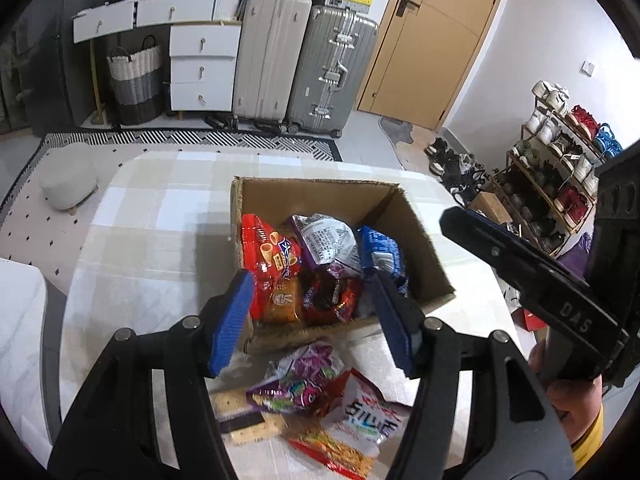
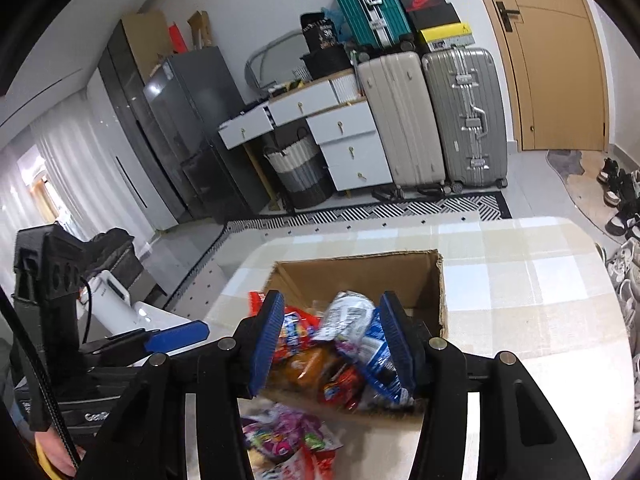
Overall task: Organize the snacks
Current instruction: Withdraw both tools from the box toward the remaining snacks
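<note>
Checked worktop (image 1: 160,216) carried a cardboard box (image 1: 420,240) ahead of both empty, parted claws: left claw (image 1: 316,320), right claw (image 2: 332,344); next, grasping the purple packet (image 1: 296,380) below them.

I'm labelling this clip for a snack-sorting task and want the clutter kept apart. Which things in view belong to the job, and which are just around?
Part of the job:
- cardboard box
- packets in the box
- purple packet, white packet and crackers on the table

Just around:
- suitcases
- drawers
- woven basket
- shoe rack
- door
</note>
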Demonstrator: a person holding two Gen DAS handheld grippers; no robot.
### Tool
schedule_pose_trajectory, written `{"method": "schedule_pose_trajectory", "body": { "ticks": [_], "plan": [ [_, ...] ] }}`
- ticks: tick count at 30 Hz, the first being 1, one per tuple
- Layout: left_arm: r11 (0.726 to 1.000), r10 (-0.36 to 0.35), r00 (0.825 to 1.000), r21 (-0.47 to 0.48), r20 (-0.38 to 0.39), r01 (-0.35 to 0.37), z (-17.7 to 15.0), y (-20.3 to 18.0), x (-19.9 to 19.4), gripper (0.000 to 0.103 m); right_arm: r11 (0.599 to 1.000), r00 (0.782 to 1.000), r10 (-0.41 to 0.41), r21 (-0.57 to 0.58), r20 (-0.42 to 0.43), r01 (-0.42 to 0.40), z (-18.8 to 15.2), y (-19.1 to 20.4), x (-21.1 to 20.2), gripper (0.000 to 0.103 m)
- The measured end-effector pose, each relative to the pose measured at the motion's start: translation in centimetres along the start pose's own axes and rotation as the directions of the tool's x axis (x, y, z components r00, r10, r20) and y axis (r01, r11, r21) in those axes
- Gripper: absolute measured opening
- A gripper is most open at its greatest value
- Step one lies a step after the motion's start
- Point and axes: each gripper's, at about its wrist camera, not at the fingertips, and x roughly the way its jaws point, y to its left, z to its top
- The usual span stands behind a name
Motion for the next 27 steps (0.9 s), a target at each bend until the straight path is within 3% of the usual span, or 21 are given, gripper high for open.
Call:
{"method": "schedule_pose_trajectory", "body": {
  "ticks": [4,6,8,12,16,27],
  "plan": [
    [1.000,0.001,1.000,0.004,0.030,-0.001,-1.1,-0.8,-3.3,0.062,1.000,0.999,0.018,-0.018,0.041,-0.017,-0.4,1.5,-3.4,0.054],
    [1.000,0.004,0.999,0.004,0.048,-0.004,-1.7,-1.1,-4.8,0.066,0.999,0.997,0.027,-0.029,0.068,-0.025,-1.0,2.4,-5.4,0.059],
    [1.000,0.007,0.998,0.007,0.070,-0.007,-2.7,-1.5,-6.7,0.066,0.999,0.995,0.034,-0.038,0.094,-0.031,-1.6,3.3,-7.3,0.071],
    [1.000,0.002,0.995,0.005,0.096,-0.003,-4.6,-2.1,-10.0,0.074,0.997,0.989,0.046,-0.061,0.138,-0.038,-3.3,4.9,-11.1,0.072],
    [1.000,0.000,0.992,0.002,0.130,0.000,-7.0,-2.4,-13.3,0.078,0.997,0.982,0.065,-0.060,0.178,-0.055,-5.6,6.0,-14.2,0.084],
    [1.000,0.001,0.978,0.008,0.211,-0.003,-14.6,-3.3,-20.7,0.085,0.997,0.979,0.059,-0.051,0.195,-0.050,-12.8,7.1,-19.7,0.091]
  ]
}}
